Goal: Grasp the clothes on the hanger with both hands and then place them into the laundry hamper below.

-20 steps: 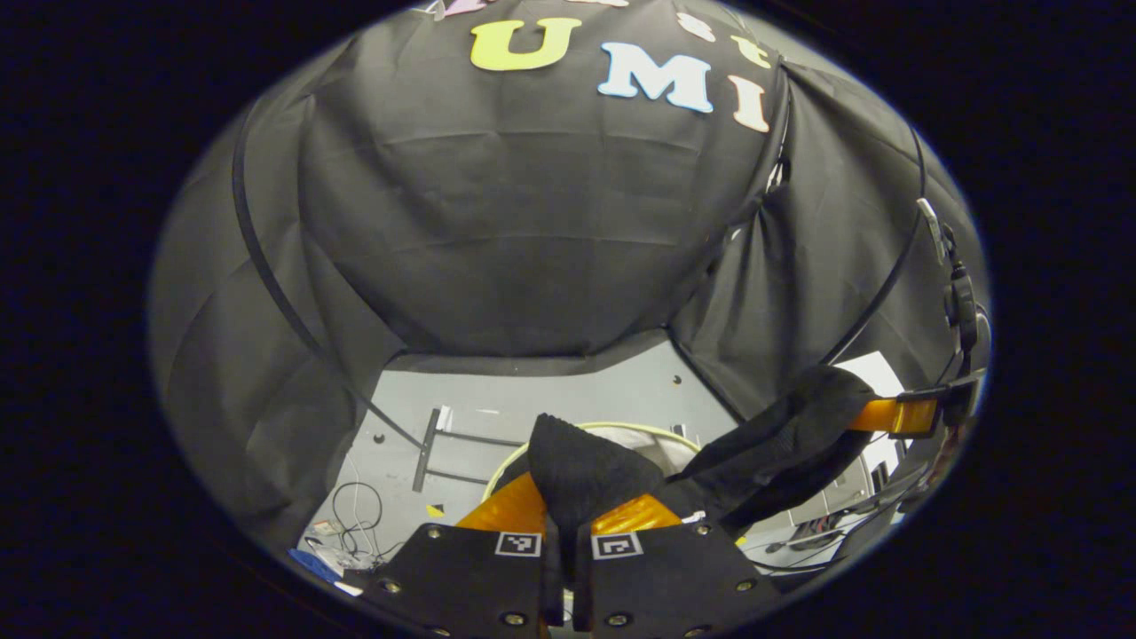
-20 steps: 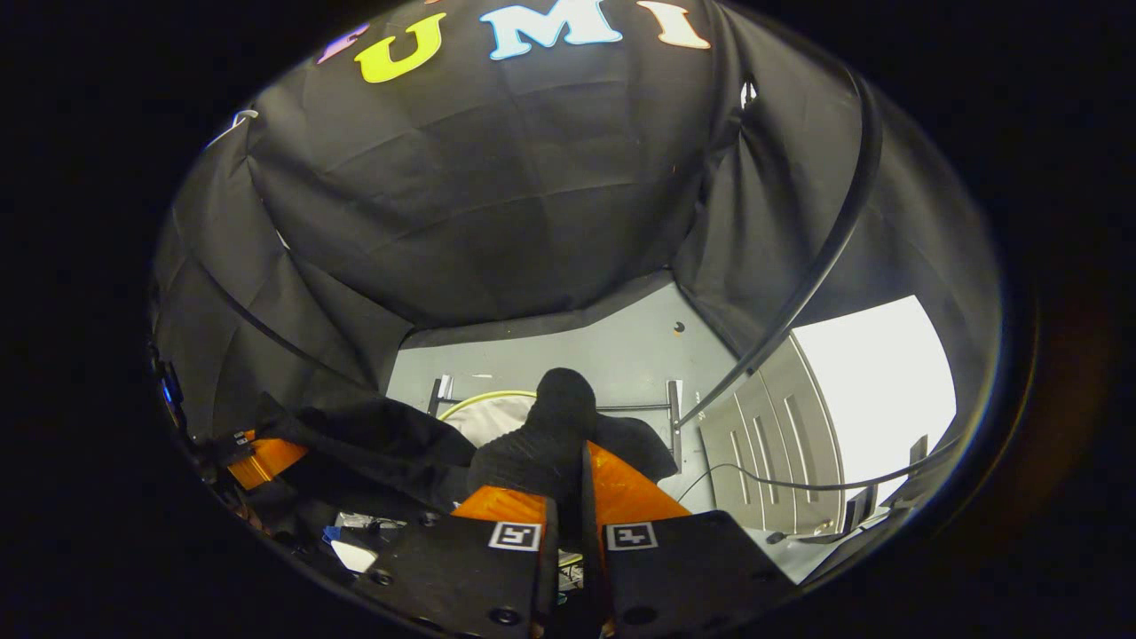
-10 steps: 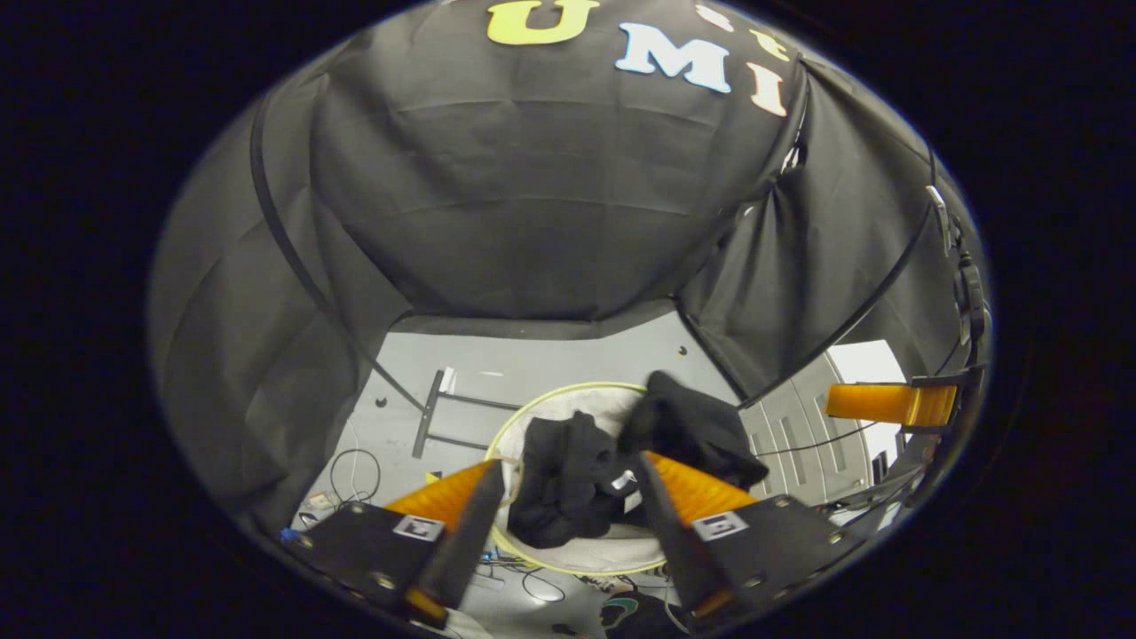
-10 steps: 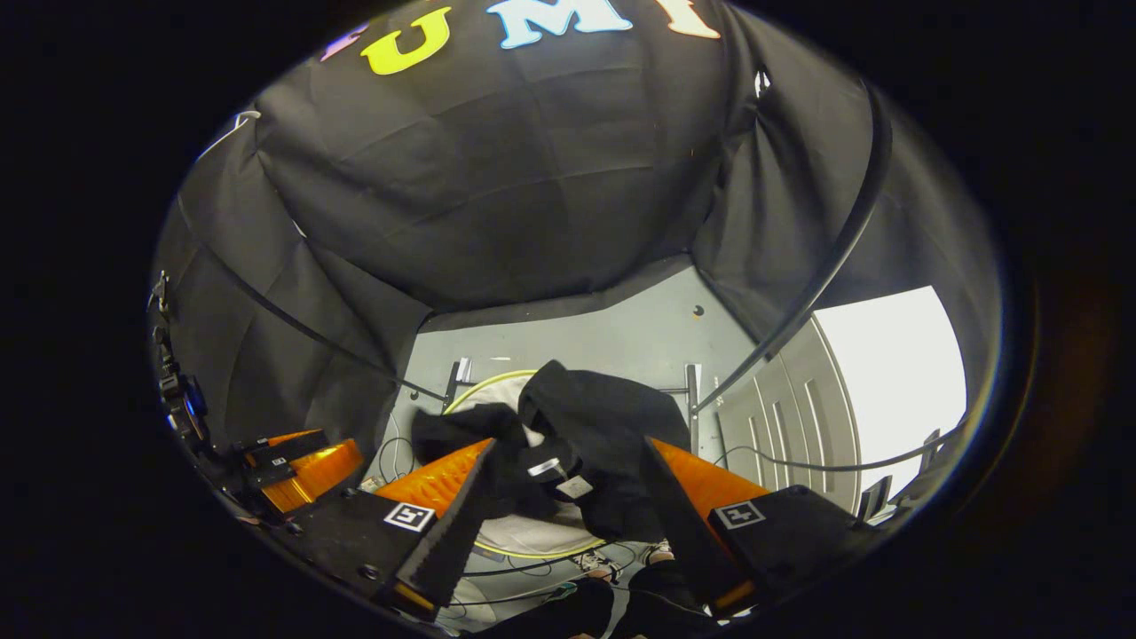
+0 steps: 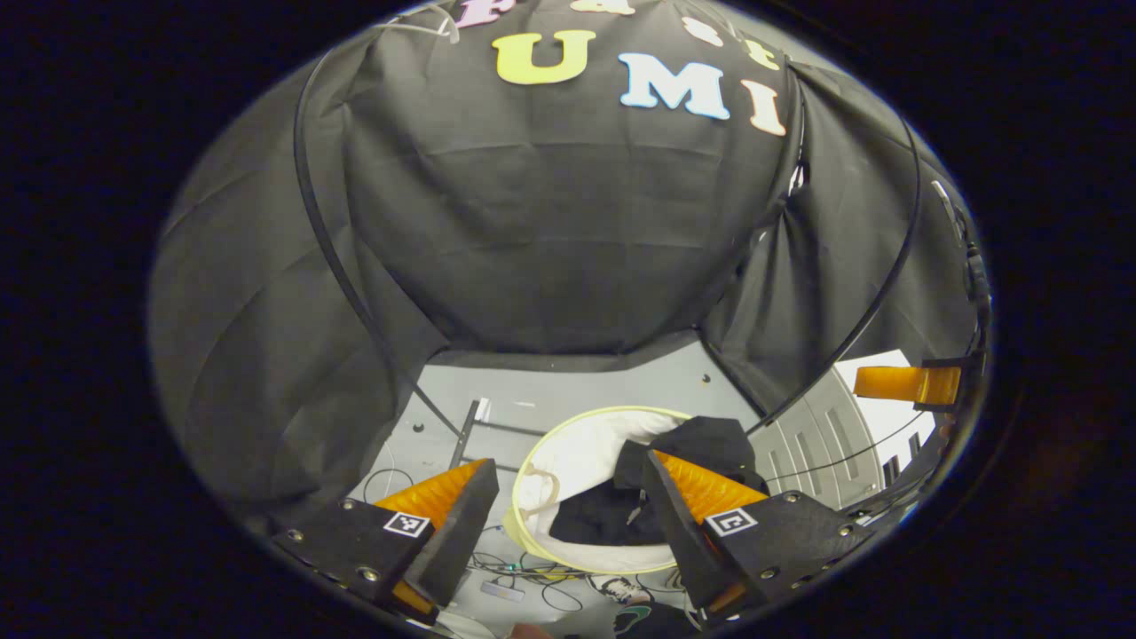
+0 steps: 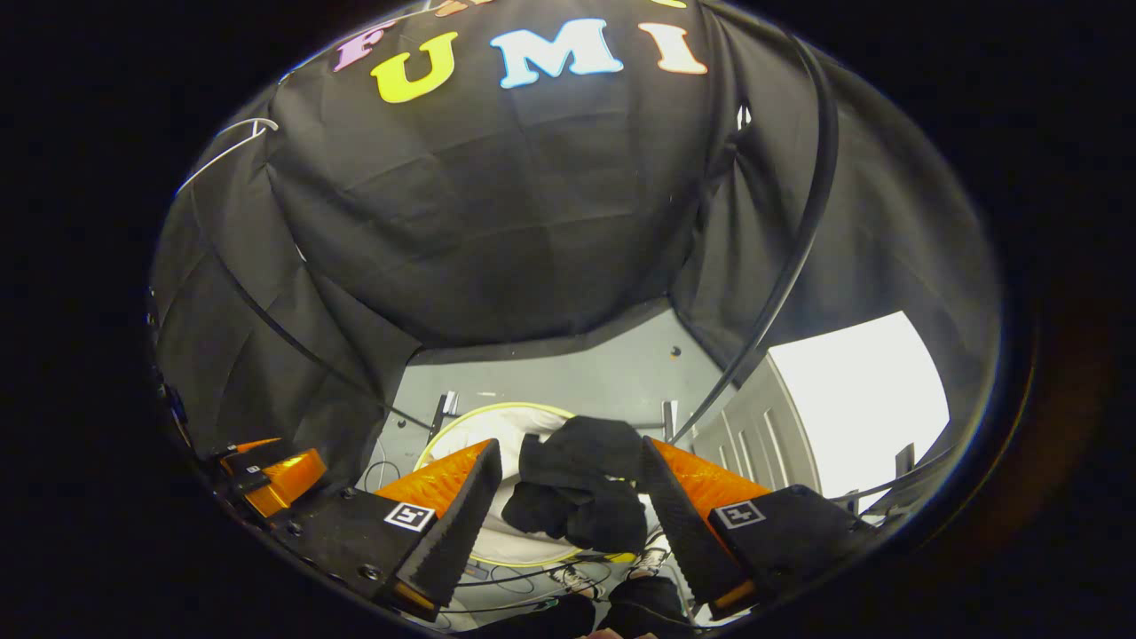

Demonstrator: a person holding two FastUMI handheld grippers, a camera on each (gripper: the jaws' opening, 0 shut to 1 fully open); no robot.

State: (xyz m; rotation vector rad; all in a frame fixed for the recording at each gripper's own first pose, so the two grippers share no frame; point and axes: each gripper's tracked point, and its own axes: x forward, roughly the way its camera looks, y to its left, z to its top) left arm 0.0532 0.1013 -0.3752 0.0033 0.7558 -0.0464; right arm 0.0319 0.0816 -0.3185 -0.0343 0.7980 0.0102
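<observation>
While both tools hang over the hamper with their fingers spread, the scene reads as follows.

Left tool (image 5: 564, 510): fingers wide apart, nothing between them; it looks down at the hamper from above. In the right gripper view it shows at the lower left edge (image 6: 266, 475), well apart from the clothes.

Right tool (image 6: 568, 510): fingers wide apart, gripping nothing. In the left gripper view one of its fingers shows at the far right edge (image 5: 905, 383), off to the side of the hamper.

Clothes (image 5: 679, 461): a dark crumpled garment, free of both tools. In the left gripper view it lies in the hamper, part bunched over the far right side of the rim, part sunk lower inside against the white lining; the left tool's right-hand finger overlaps its edge in the picture, but whether they touch I cannot tell. In the right gripper view the clothes (image 6: 581, 484) sit in the gap between that tool's fingers, farther off and below them.

Laundry hamper (image 5: 568, 453): round, white-lined, with a pale yellow-green rim, standing on the grey floor (image 5: 568, 390) below both tools.

Floor clutter: thin cables (image 5: 524, 577) lie on the floor near the hamper's near side.
</observation>
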